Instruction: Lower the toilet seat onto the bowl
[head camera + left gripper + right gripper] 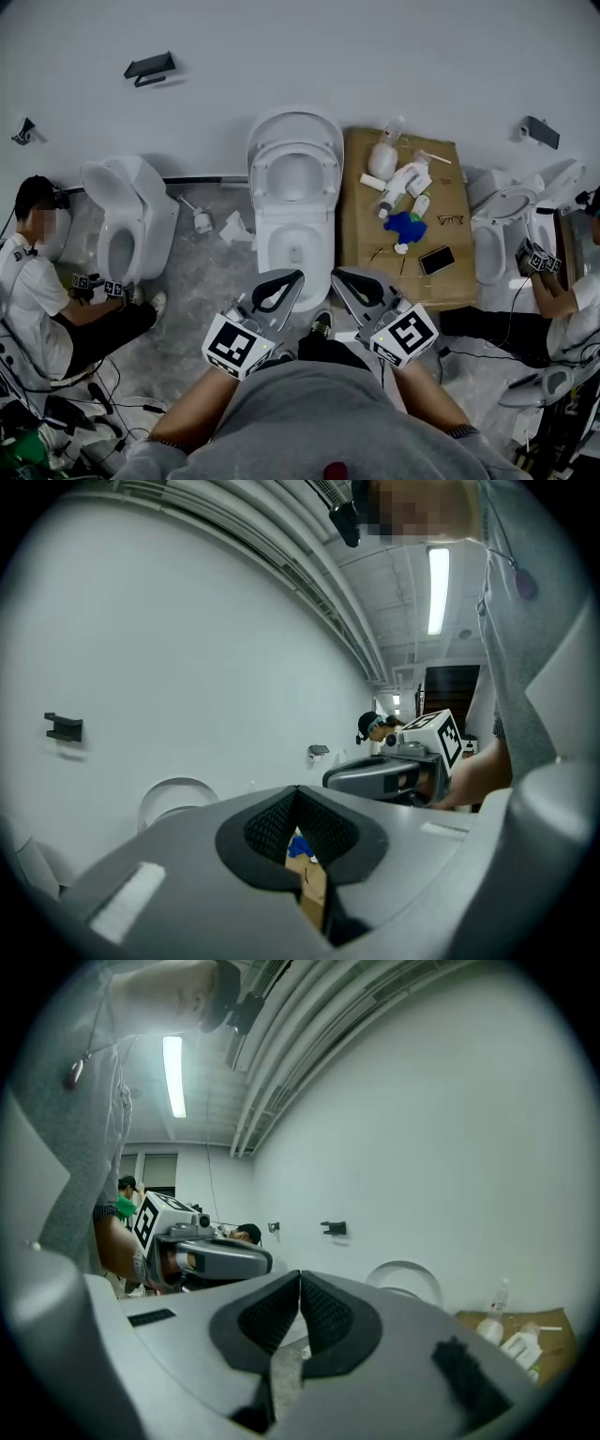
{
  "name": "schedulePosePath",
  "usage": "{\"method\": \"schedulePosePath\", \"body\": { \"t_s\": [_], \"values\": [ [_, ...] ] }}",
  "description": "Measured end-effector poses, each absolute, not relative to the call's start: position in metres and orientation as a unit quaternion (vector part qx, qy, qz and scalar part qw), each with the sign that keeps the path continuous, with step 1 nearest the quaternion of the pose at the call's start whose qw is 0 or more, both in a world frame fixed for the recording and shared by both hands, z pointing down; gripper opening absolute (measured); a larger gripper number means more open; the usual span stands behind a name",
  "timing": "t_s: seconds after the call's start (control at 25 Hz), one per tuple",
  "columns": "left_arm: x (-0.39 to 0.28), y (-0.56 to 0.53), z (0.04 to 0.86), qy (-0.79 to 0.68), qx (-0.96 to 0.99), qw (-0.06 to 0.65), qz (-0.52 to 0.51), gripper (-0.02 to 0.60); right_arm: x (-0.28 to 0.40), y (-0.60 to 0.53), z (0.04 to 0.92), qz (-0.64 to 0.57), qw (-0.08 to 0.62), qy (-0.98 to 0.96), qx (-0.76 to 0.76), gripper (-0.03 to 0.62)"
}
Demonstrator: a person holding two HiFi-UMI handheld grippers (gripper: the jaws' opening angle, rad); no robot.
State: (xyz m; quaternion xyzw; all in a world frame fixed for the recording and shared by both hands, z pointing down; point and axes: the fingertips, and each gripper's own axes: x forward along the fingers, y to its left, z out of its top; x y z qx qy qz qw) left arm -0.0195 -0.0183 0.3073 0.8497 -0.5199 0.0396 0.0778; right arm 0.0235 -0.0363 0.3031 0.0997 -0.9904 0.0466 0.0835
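Observation:
The white toilet (pixel 294 246) stands against the wall in the middle of the head view. Its seat and lid (pixel 294 150) are raised upright against the wall, and the bowl below is uncovered. My left gripper (pixel 296 276) and right gripper (pixel 337 275) hover side by side just in front of the bowl's near rim, both shut with nothing between the pads. In the left gripper view the raised lid (pixel 176 800) shows beyond my shut left gripper (pixel 298 795), with the right gripper (pixel 386 774) alongside. The right gripper view shows the lid (pixel 407 1279) past my shut right gripper (pixel 300 1281).
A cardboard sheet (pixel 361 234) to the toilet's right carries bottles (pixel 401 183), a blue cloth (pixel 406 226) and a phone (pixel 437 260). Other toilets stand at left (pixel 127 220) and right (pixel 502 230), each with a person beside it. Cables lie on the floor at lower left.

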Motion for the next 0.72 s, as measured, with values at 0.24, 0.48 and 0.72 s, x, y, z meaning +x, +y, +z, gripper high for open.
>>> {"method": "schedulePosePath", "body": {
  "t_s": [0.24, 0.48, 0.72],
  "values": [
    [-0.024, -0.048, 0.309, -0.534, 0.841, 0.081, 0.044, 0.008, 0.020, -0.064, 0.305, 0.047, 0.081, -0.992, 0.090, 0.014],
    [-0.022, -0.079, 0.309, -0.541, 0.835, 0.081, 0.049, 0.008, 0.019, -0.095, 0.310, 0.048, 0.083, -0.992, 0.083, 0.014],
    [-0.024, -0.105, 0.311, -0.551, 0.829, 0.086, 0.051, 0.008, 0.017, -0.122, 0.313, 0.050, 0.084, -0.992, 0.074, 0.014]
  ]
}}
